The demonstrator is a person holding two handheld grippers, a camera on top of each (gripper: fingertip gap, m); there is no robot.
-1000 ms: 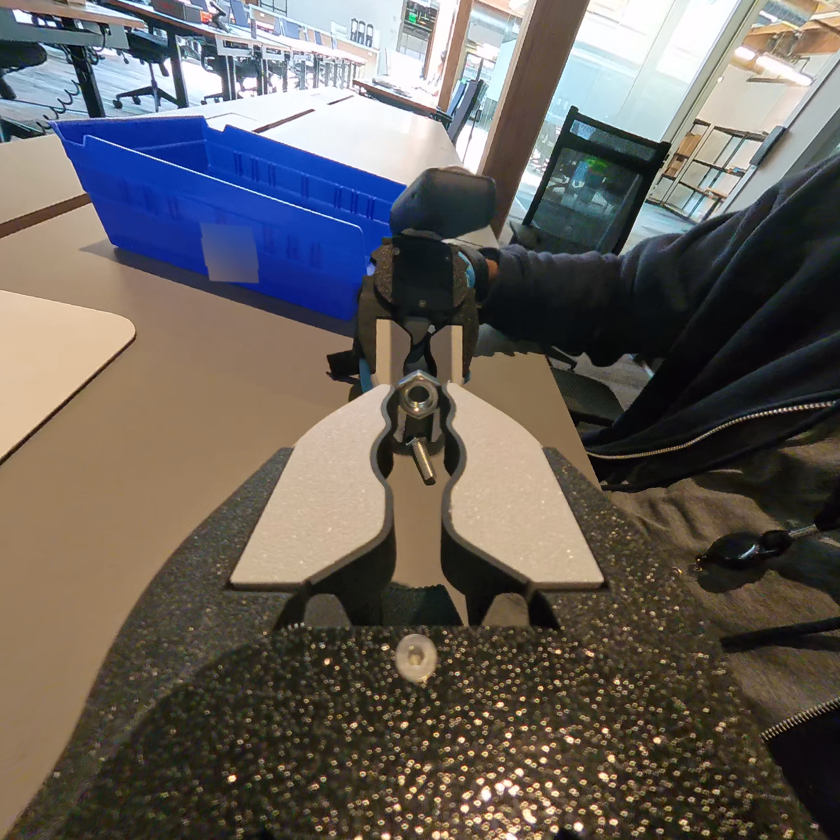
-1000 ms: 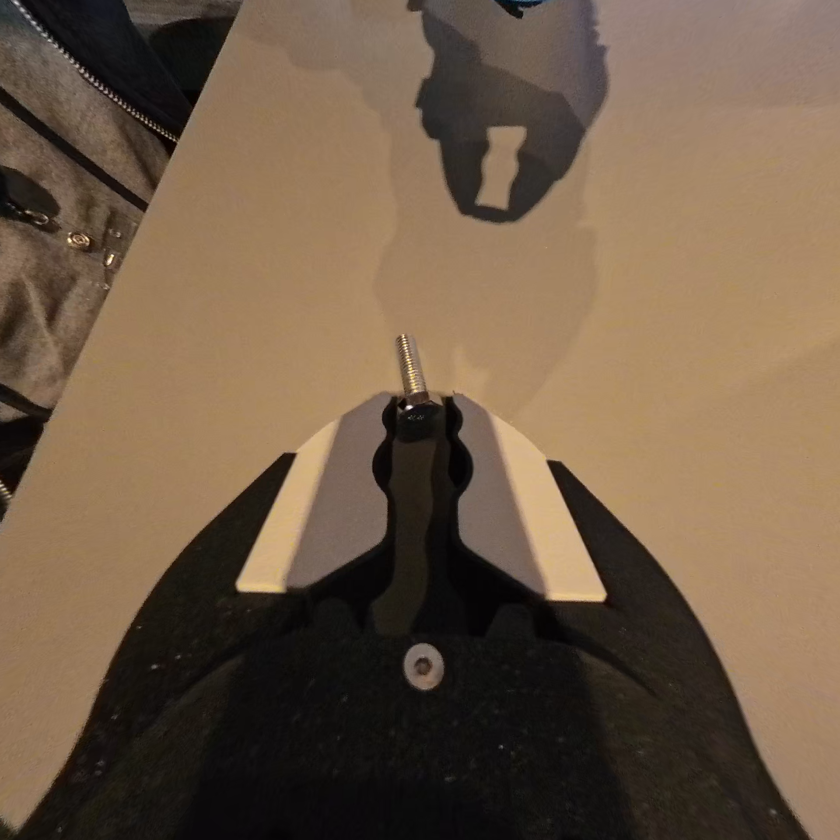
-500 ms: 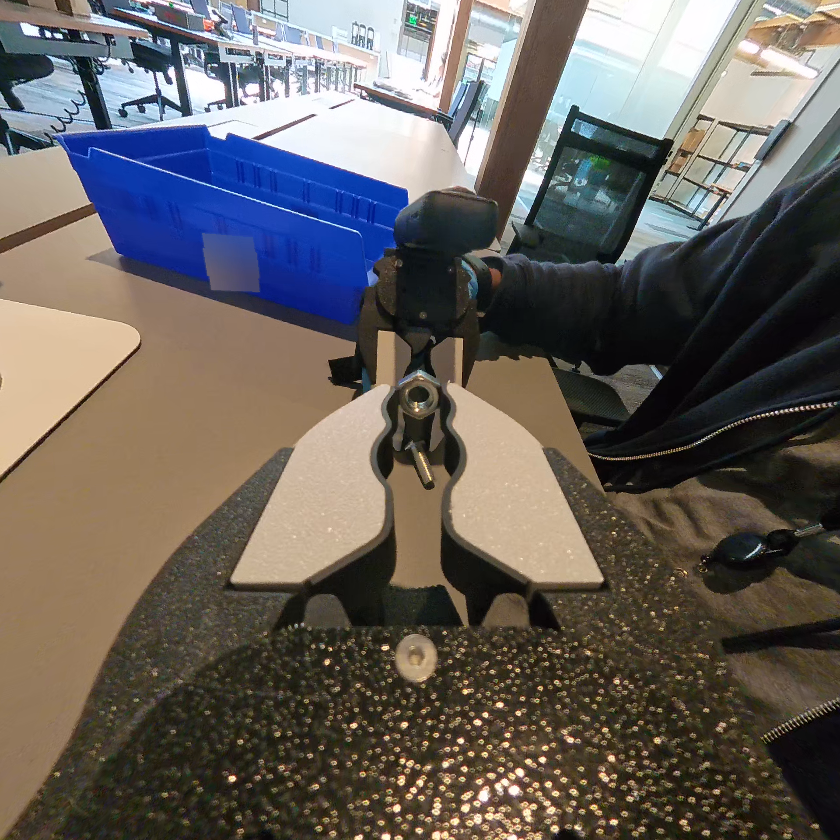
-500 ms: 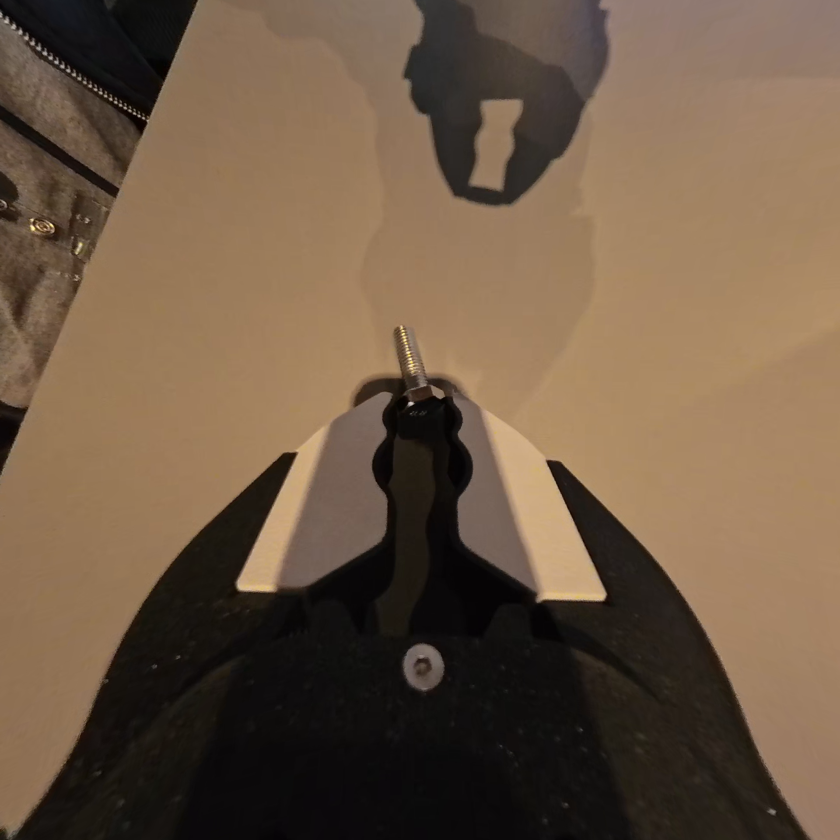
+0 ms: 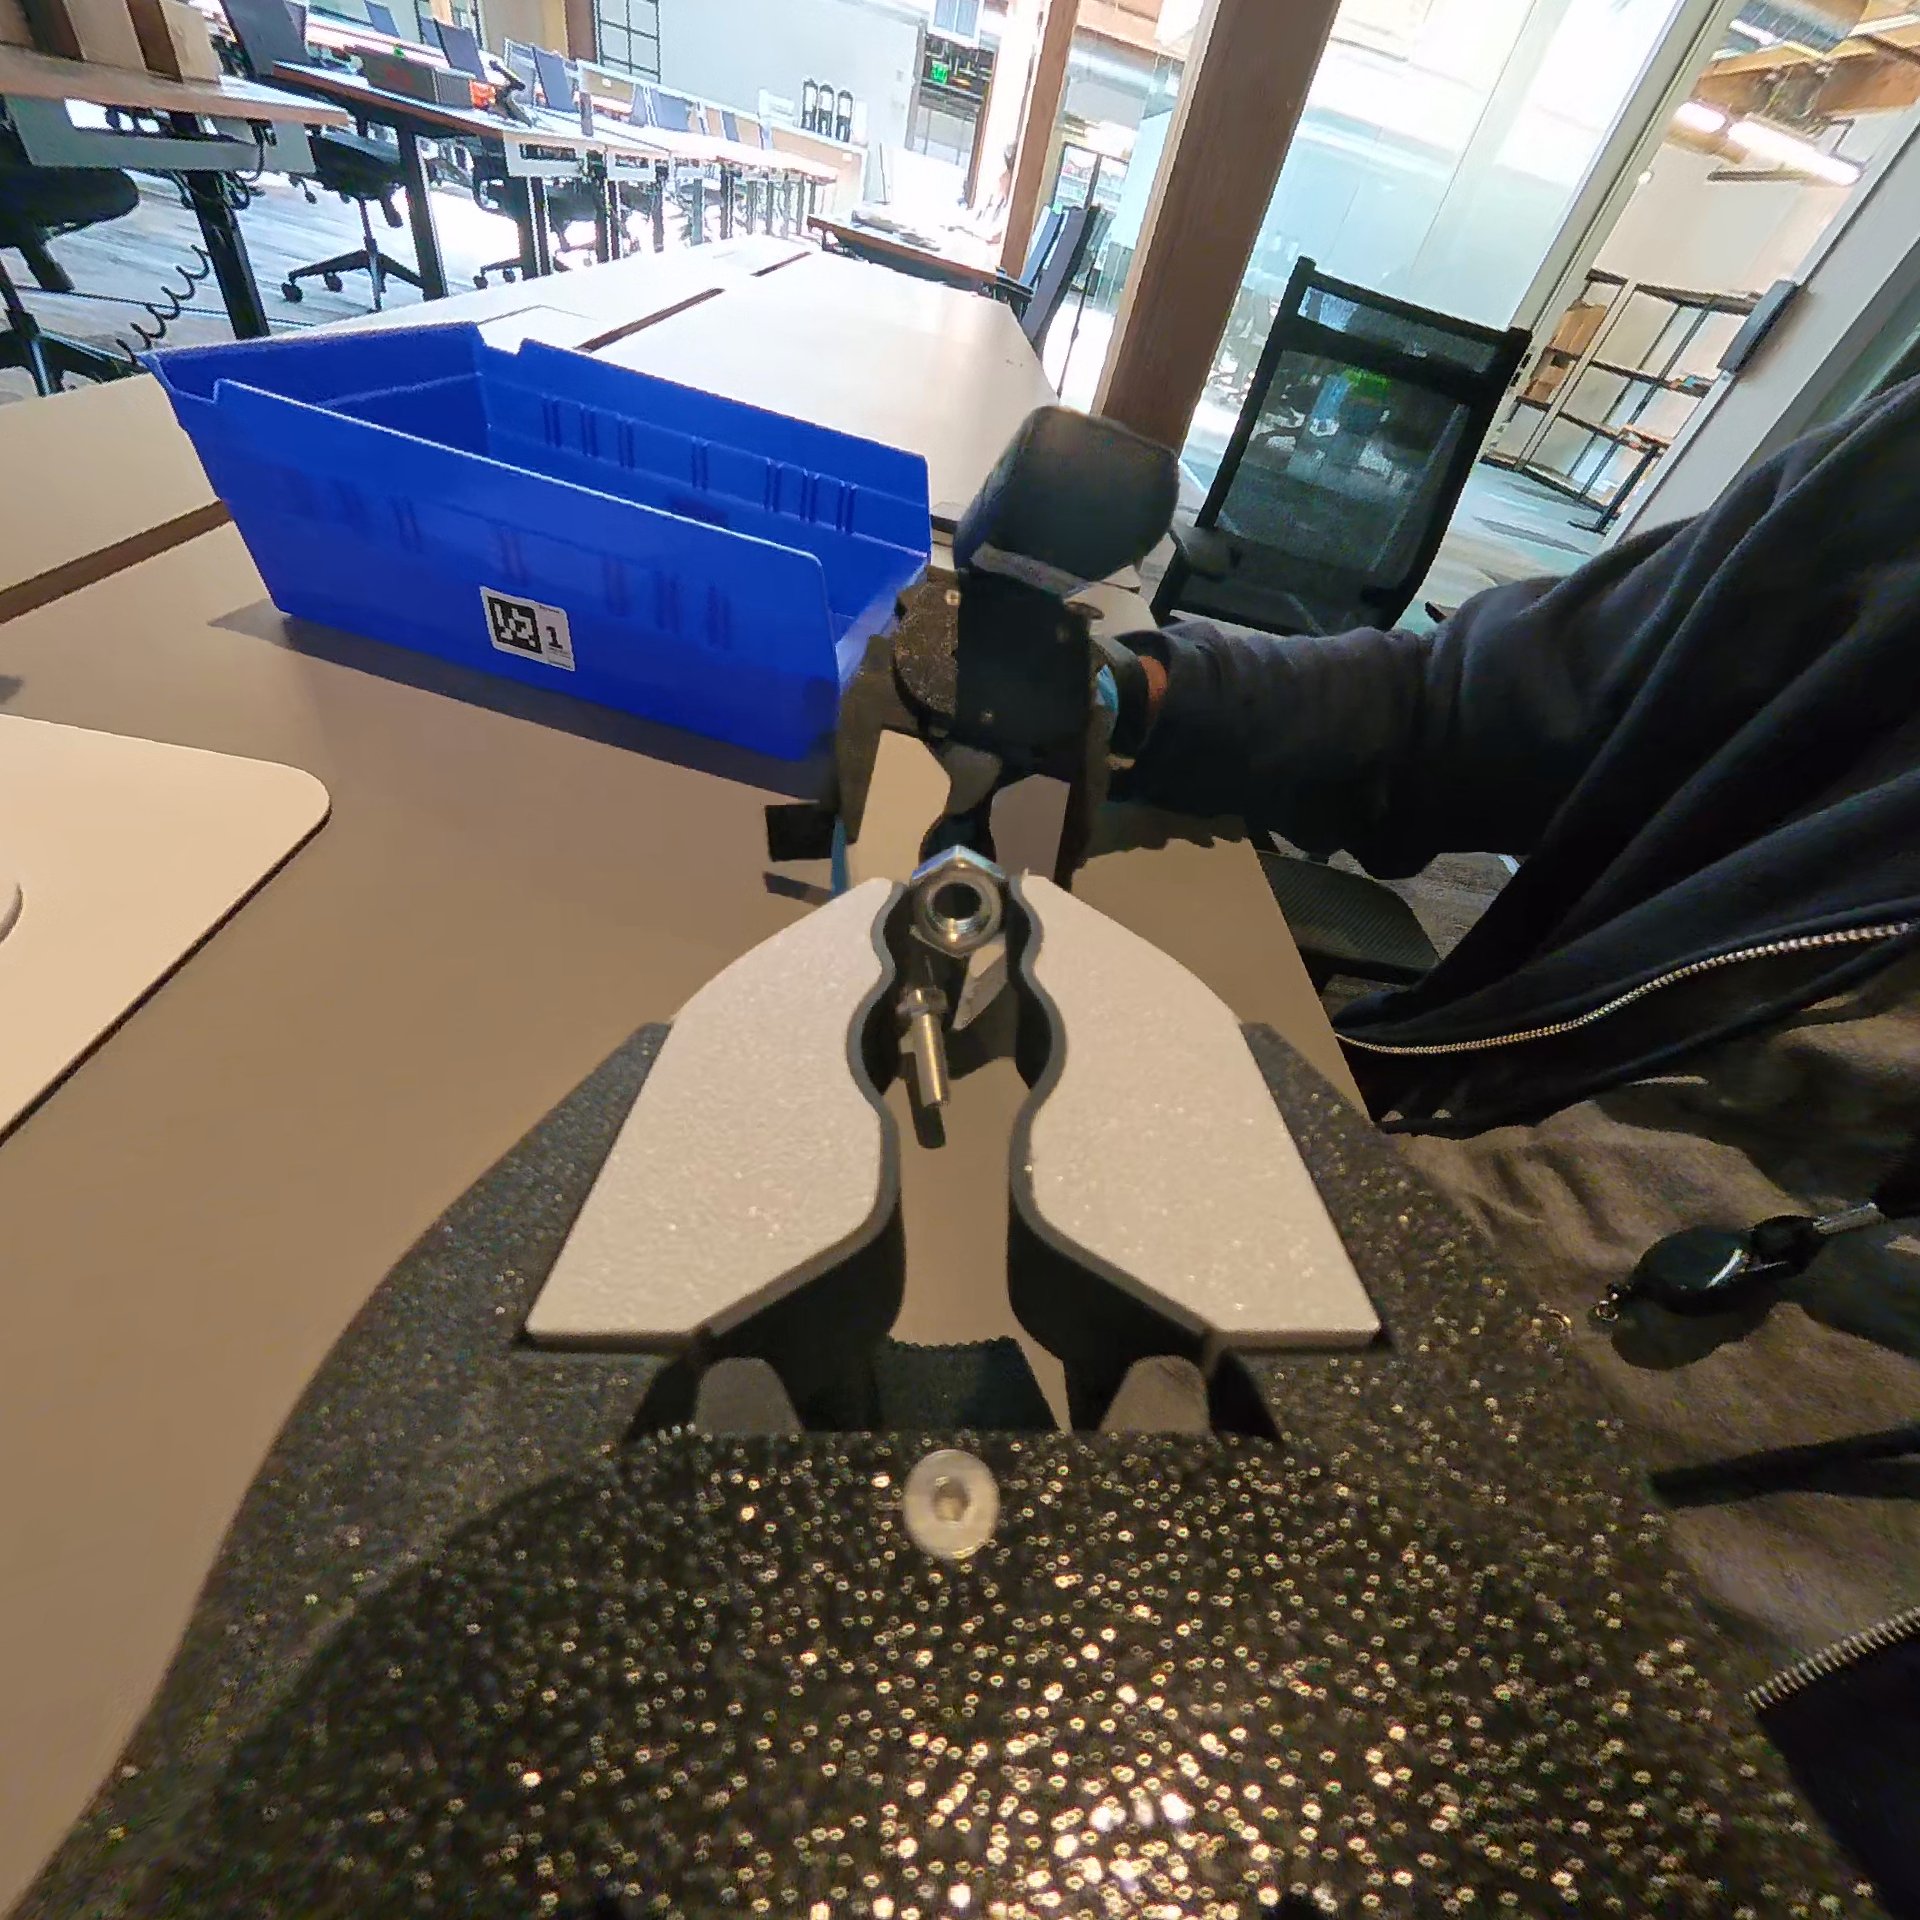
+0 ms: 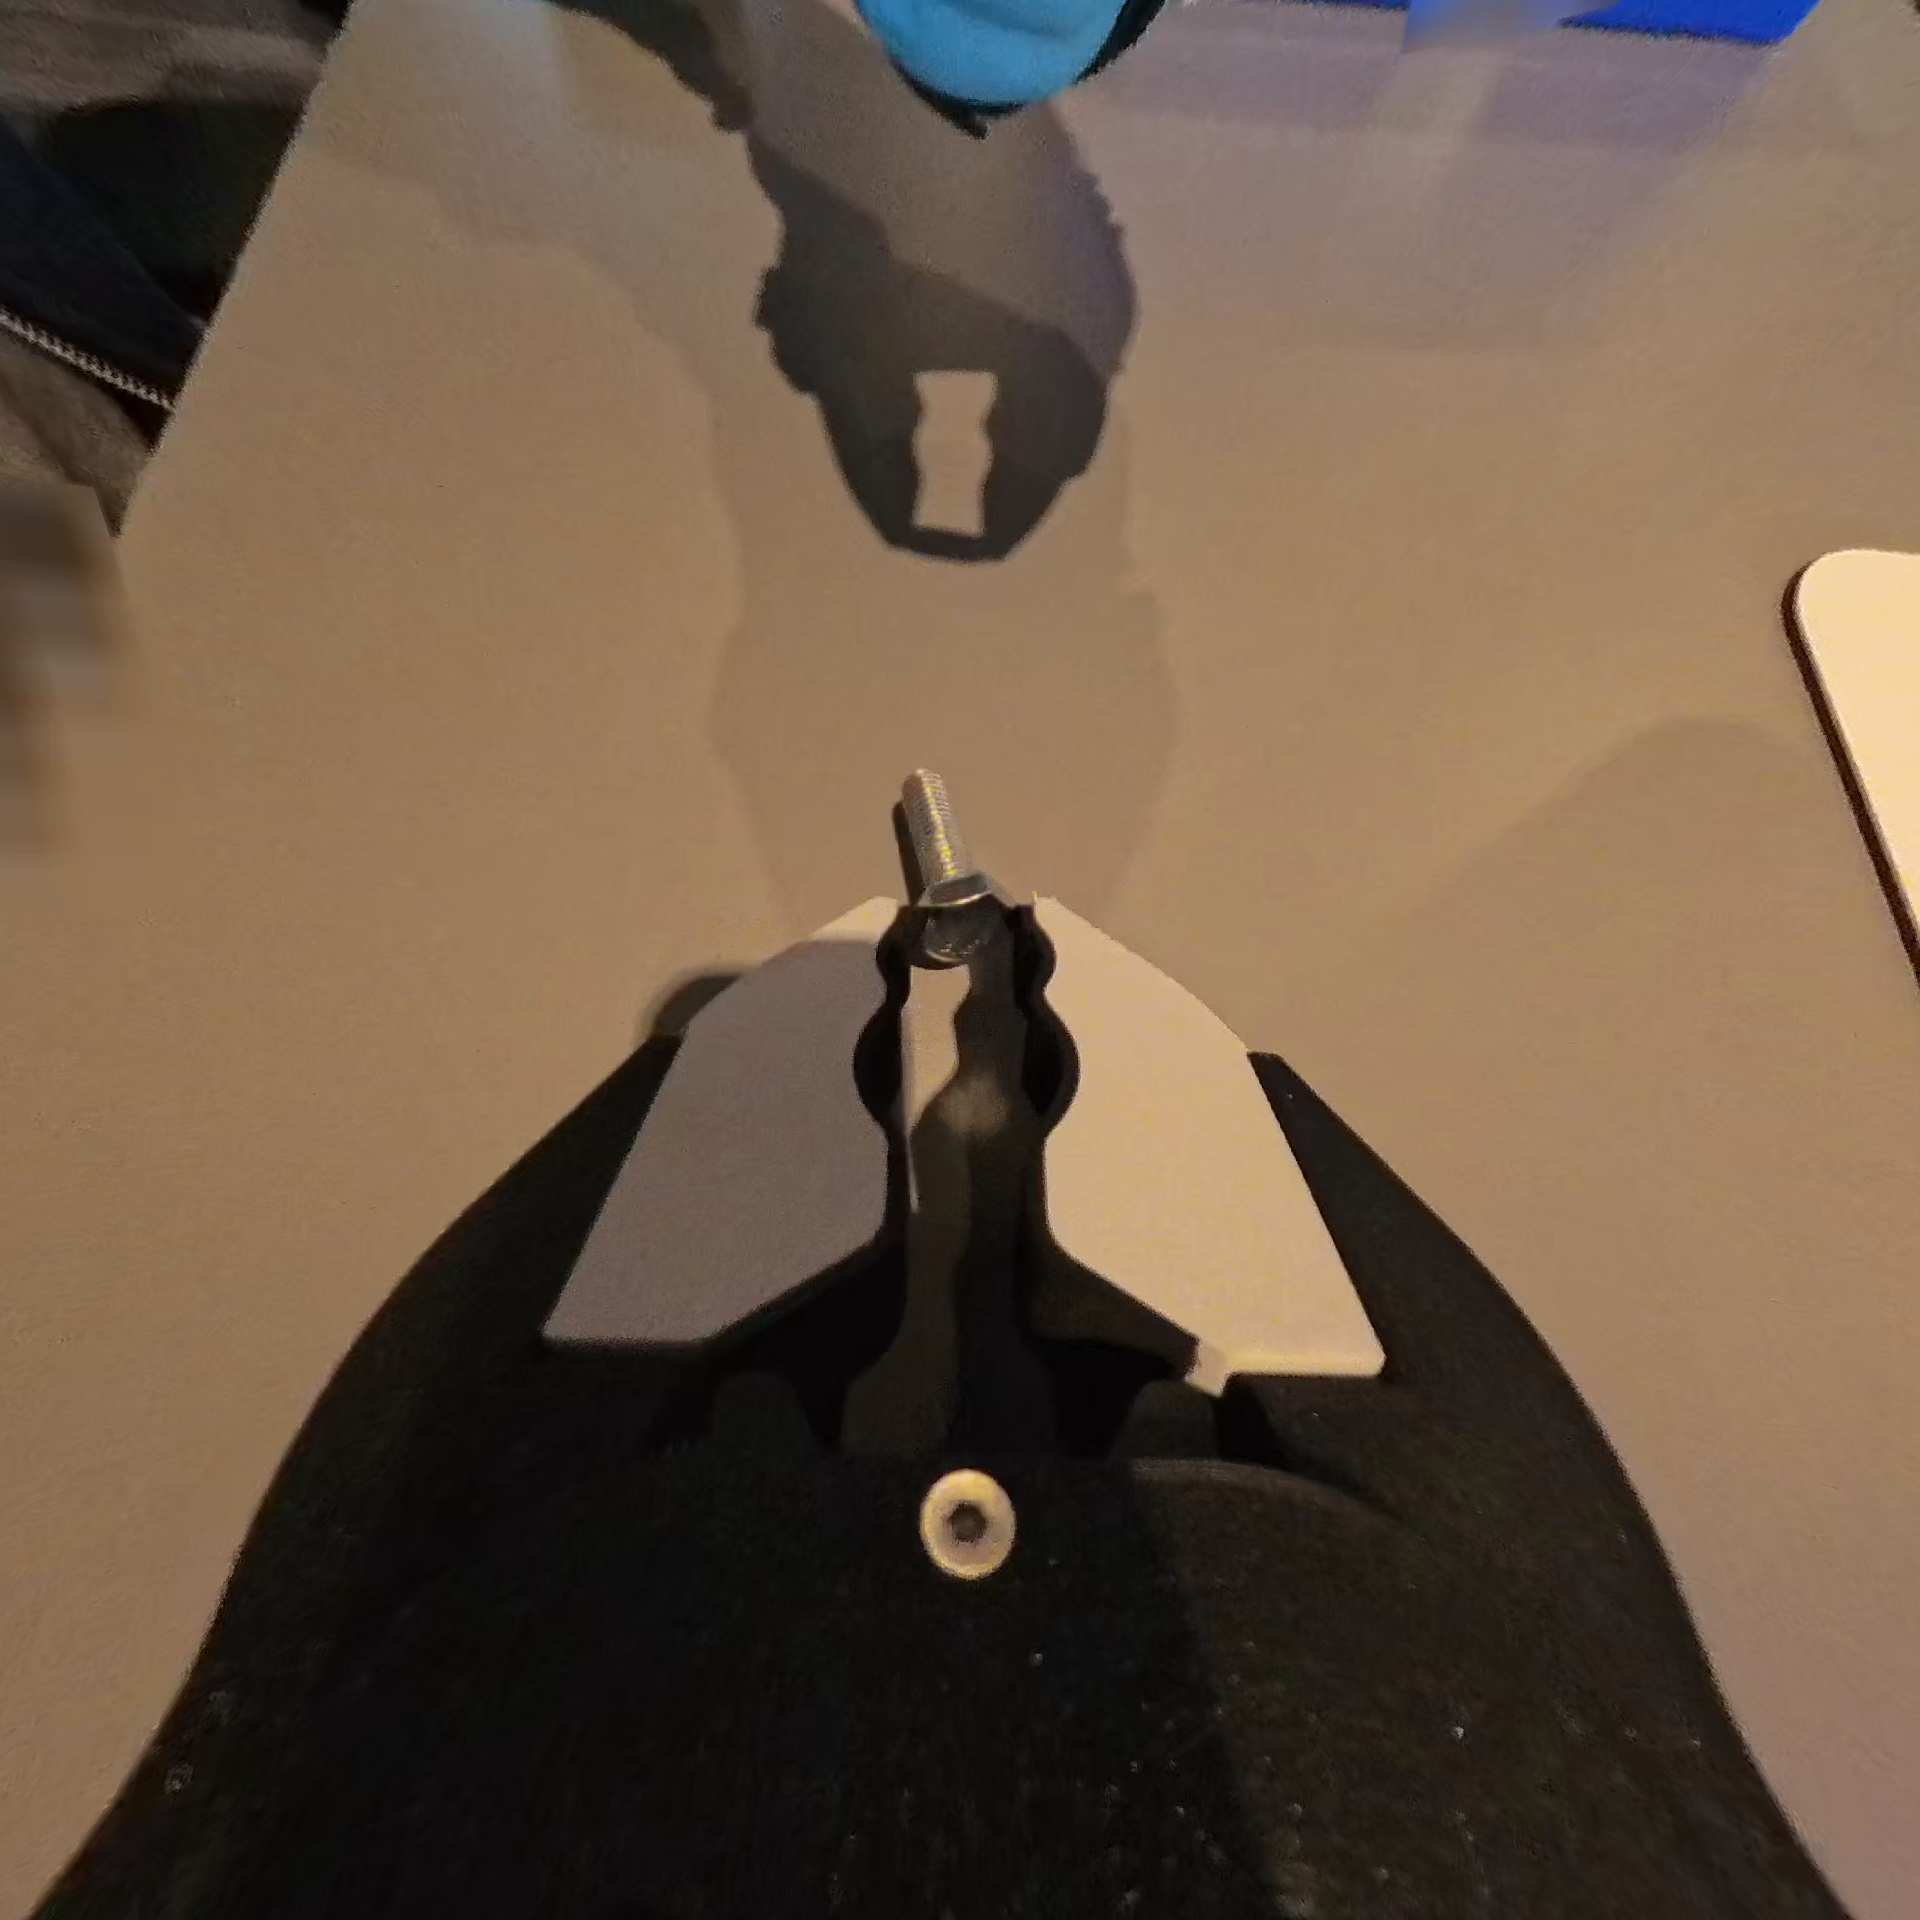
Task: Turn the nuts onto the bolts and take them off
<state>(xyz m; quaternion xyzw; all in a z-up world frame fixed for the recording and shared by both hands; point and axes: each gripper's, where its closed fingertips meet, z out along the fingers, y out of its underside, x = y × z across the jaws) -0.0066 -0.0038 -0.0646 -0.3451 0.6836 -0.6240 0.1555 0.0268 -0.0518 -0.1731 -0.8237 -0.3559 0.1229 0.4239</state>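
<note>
In the left wrist view my left gripper (image 5: pixel 954 902) is shut on a silver hex nut (image 5: pixel 954 916) at its fingertips, with the nut's hole facing the camera. Just below the nut lies a silver bolt (image 5: pixel 925 1049), its threaded end pointing toward the camera, apart from the nut. The right gripper's black body (image 5: pixel 1013 665) hangs above and behind it, pointing down. In the right wrist view my right gripper (image 6: pixel 956 925) is shut on the bolt's hex head (image 6: pixel 948 935). The shaft (image 6: pixel 932 831) points away over the tan table (image 6: pixel 416 727).
A blue bin (image 5: pixel 540 540) stands at the back left of the table. A white mat (image 5: pixel 125 862) lies at the left; it also shows in the right wrist view (image 6: pixel 1870 727). A dark sleeve (image 5: pixel 1455 727) and a black chair (image 5: pixel 1351 468) are at the right. A blue-gloved hand (image 6: pixel 987 52) is at top. The tips of one gripper are about 12 centimetres away from the tips of the other.
The right wrist view has pulled back, bringing the white mat and the blue glove into sight. The bolt's shaft reaches a little farther under the nut. Both grips are unchanged.
</note>
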